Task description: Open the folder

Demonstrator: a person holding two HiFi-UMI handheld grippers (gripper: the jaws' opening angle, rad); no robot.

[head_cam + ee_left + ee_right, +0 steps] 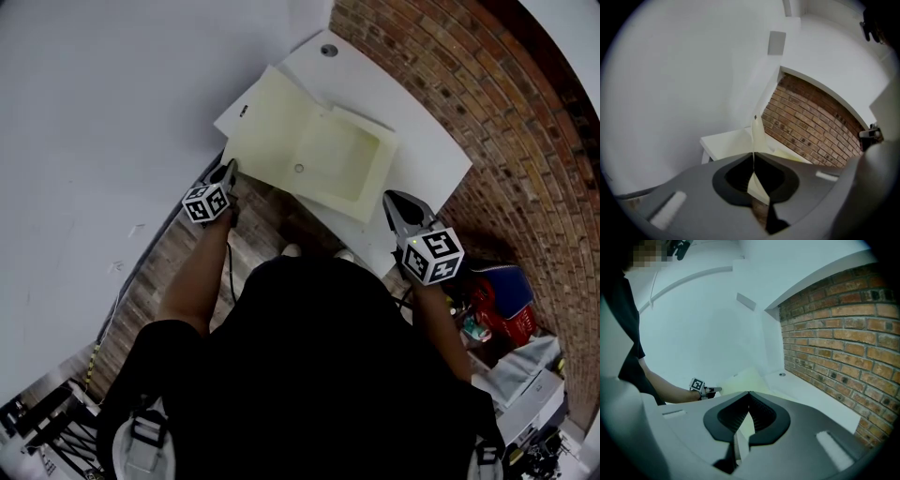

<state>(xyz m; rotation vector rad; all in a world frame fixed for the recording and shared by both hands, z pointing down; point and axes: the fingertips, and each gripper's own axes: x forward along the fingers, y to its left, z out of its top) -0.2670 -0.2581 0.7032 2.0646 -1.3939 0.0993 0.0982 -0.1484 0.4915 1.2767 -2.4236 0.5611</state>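
Beside brick (pixel 525 141), a white desk (pixel 427 159) bears the folder (pixel 309 155), its cover (pixel 758 133) pinched by the closed left tongs (pixel 753 157) while the right tongs (pixel 749 393) hang closed and empty; a hard tug could slip the thin cover free or drag the folder off.

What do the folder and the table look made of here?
Folder: pale yellow, matte, likely thin card or plastic; its cover flexes as a thin sheet pinched in the left claw. Table: white, smooth, perhaps laminate or painted board; can't tell which.
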